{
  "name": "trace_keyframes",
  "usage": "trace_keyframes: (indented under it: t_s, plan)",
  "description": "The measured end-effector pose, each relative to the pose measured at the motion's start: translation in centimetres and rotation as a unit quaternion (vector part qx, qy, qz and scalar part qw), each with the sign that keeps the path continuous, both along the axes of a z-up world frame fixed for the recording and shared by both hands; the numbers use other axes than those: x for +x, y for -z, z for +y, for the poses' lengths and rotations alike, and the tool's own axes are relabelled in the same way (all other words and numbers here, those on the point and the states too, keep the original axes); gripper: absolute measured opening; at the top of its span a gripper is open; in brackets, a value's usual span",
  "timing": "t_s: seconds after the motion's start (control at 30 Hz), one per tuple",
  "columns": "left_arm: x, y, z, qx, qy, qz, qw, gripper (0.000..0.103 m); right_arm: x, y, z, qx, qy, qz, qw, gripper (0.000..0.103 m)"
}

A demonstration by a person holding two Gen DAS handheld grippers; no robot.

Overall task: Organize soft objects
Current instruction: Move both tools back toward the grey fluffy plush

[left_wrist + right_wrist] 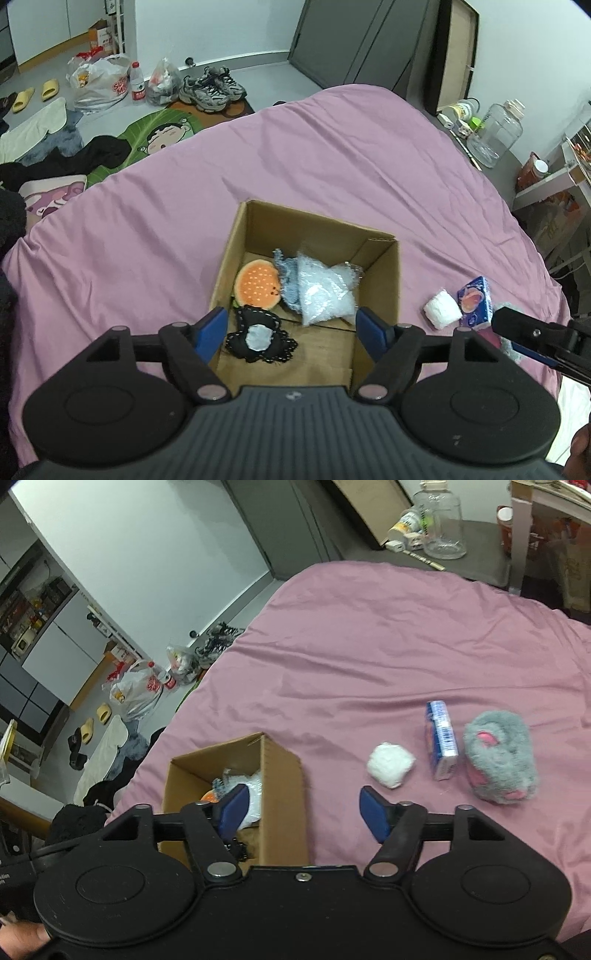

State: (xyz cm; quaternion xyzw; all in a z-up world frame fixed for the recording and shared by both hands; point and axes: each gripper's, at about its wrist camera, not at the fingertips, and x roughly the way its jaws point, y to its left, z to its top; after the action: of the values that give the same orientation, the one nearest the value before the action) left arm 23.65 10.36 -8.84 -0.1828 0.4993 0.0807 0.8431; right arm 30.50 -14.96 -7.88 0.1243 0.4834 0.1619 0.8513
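An open cardboard box (384, 280) (284, 786) sits on the pink bed. Inside lie an orange burger plush (257, 284), a blue knitted piece (289, 280), a clear bubble-wrap bag (325, 290) and a black lace-edged pad (260, 338). My left gripper (291, 332) hovers open over the box's near side, holding nothing. To the right of the box on the sheet lie a white fluffy ball (390, 764) (442, 308), a blue tissue pack (441, 738) (474, 302) and a grey-and-pink plush (498, 755). My right gripper (301, 808) stands open above the box's right wall, empty.
The pink bedsheet (332, 166) spreads wide beyond the box. Floor clutter lies past the bed's far left edge: sneakers (212, 86), plastic bags (98, 81), a bottle (137, 85). A dark side table with a clear jug (496, 129) stands at the right.
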Motion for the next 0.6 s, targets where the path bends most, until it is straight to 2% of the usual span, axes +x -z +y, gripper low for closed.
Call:
trace_keyframes:
  t_s: [0.4, 0.6]
  plan:
    - [0.6, -1.4, -4.7, 0.012, 0.023, -0.01, 0.9996, 0.076, -0.3, 0.4, -5.8, 0.024, 0.015, -0.003, 1.0, 0.067]
    - [1.0, -1.7, -6.9, 0.019, 0.022, -0.021, 0.9993, 0.076, 0.1, 1.0, -8.0, 0.036, 0.021, -0.004, 0.999, 0.063]
